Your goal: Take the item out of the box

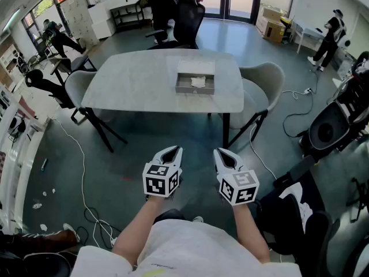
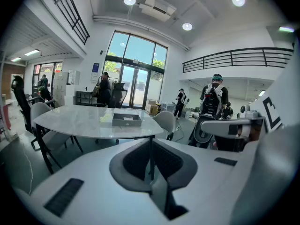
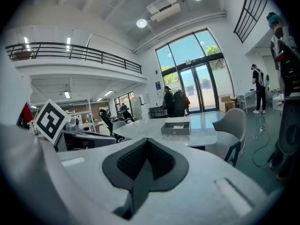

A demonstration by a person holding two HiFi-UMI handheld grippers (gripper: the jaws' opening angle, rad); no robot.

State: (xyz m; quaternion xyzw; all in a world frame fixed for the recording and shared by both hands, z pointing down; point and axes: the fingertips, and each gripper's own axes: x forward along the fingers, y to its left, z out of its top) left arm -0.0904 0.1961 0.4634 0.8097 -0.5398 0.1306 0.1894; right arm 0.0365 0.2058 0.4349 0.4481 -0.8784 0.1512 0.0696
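No legible text in view

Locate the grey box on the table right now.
In the head view, the grey box, with a white item inside, sits on the right half of the pale table, nearest the grey chair on that side.

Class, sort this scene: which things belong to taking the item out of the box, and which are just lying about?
Belong to the job: grey box, white item inside it, table under it, left gripper and right gripper, both shut and empty.

Just lying about: grey chair, black office chair, floor cable, cardboard boxes.
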